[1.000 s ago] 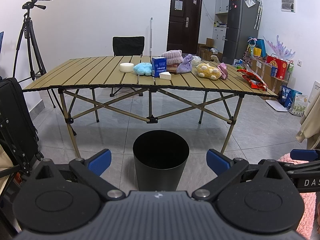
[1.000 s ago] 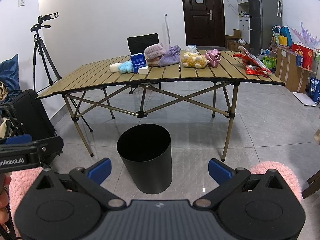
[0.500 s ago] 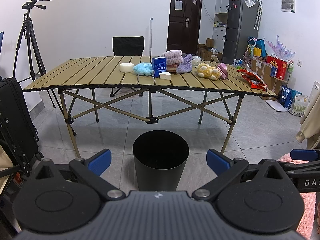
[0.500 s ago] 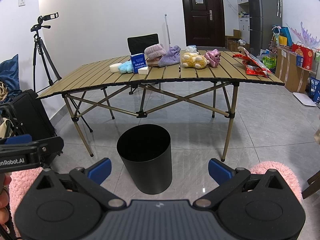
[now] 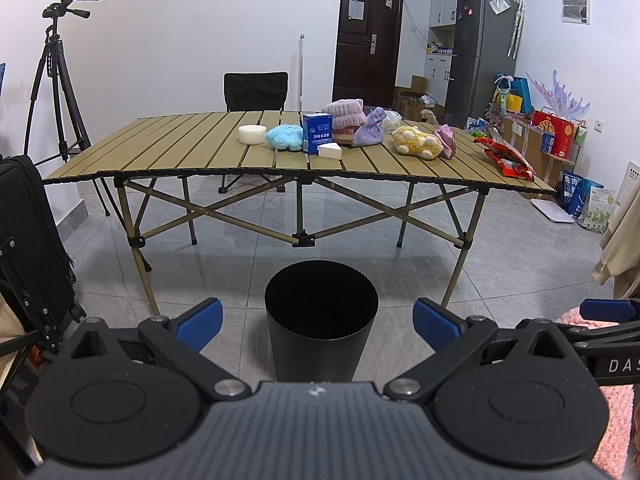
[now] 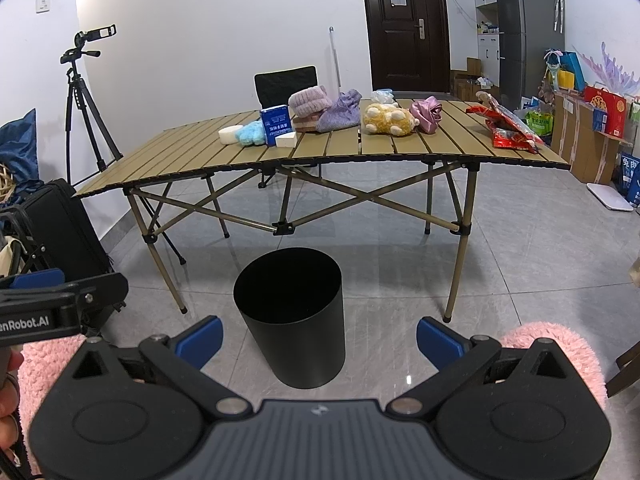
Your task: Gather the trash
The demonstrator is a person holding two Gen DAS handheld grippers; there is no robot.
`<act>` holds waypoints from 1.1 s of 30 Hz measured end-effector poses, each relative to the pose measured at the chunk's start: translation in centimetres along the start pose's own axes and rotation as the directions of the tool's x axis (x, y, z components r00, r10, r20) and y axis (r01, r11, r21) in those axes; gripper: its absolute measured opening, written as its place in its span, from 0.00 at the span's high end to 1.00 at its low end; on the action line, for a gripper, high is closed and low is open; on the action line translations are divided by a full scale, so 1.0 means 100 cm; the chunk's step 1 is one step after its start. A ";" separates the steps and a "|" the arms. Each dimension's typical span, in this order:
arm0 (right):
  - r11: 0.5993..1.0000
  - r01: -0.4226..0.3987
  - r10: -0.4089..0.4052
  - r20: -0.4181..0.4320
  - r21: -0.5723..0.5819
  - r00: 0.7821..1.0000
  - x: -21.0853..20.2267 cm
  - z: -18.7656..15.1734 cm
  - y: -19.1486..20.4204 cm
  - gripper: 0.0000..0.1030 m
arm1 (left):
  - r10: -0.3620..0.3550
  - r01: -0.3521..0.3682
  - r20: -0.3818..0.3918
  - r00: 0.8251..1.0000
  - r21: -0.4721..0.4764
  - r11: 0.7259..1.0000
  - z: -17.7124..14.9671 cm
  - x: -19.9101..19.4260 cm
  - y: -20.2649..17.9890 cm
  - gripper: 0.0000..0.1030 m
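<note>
Bin [image 5: 321, 332] stands on floor before table [image 5: 180, 148], interior dark.

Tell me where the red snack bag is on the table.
The red snack bag lies at the right end of the folding table, alone near the edge, to the right of the pink pouch and yellow plush toy in both wrist views.

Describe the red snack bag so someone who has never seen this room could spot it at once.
Start at the long slatted table behind the black bin. Most items cluster near its middle; follow the top toward the fridge-side end. The red snack bag lies there alone, past the pink pouch, the only shiny, crumpled red thing among soft plush items.
</note>
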State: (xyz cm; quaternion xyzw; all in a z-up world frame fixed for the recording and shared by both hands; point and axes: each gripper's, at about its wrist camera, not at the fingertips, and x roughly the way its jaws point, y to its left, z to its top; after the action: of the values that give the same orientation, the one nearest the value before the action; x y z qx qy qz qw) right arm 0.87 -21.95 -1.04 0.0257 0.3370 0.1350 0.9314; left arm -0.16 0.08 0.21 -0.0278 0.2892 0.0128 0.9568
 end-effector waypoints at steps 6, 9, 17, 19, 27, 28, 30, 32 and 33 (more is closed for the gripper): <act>1.000 0.000 0.000 0.005 -0.006 1.000 0.007 -0.001 0.002 0.00 | 0.003 -0.003 0.009 1.000 0.006 1.000 0.003 0.007 0.001 0.00; 1.000 0.001 -0.001 0.012 -0.013 1.000 0.012 0.004 0.001 0.00 | 0.005 -0.005 0.014 1.000 0.008 1.000 0.008 0.014 0.004 0.00; 1.000 0.016 -0.016 0.024 -0.019 1.000 0.037 0.026 -0.006 0.00 | 0.016 -0.016 0.028 0.999 -0.003 1.000 0.031 0.044 0.012 0.00; 1.000 0.018 -0.018 0.029 -0.024 0.999 0.044 0.032 -0.006 0.00 | 0.018 -0.017 0.032 0.999 -0.009 1.000 0.038 0.052 0.014 0.00; 1.000 0.027 -0.026 0.053 -0.015 0.998 0.073 0.057 -0.014 0.00 | 0.033 -0.032 0.048 0.998 -0.028 0.999 0.063 0.087 0.020 0.00; 1.000 0.027 -0.026 0.055 -0.015 0.998 0.077 0.061 -0.015 0.00 | 0.035 -0.033 0.051 0.998 -0.029 0.999 0.065 0.089 0.020 0.00; 0.999 0.029 -0.028 0.060 -0.015 0.998 0.085 0.068 -0.017 0.00 | 0.036 -0.034 0.054 0.998 -0.034 0.999 0.070 0.096 0.021 0.00; 0.999 0.029 -0.028 0.068 -0.015 0.997 0.092 0.073 -0.019 0.00 | 0.039 -0.037 0.060 0.997 -0.036 0.999 0.077 0.104 0.021 0.00; 0.999 0.029 -0.028 0.072 -0.015 0.997 0.096 0.076 -0.020 0.00 | 0.041 -0.038 0.063 0.997 -0.037 0.999 0.080 0.107 0.021 0.00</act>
State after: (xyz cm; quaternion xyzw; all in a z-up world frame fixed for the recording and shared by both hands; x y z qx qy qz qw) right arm 13.21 -20.95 -1.41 0.0182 0.3025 0.1232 0.9450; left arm 13.09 2.79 0.77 -0.0389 0.2589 0.0379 0.9644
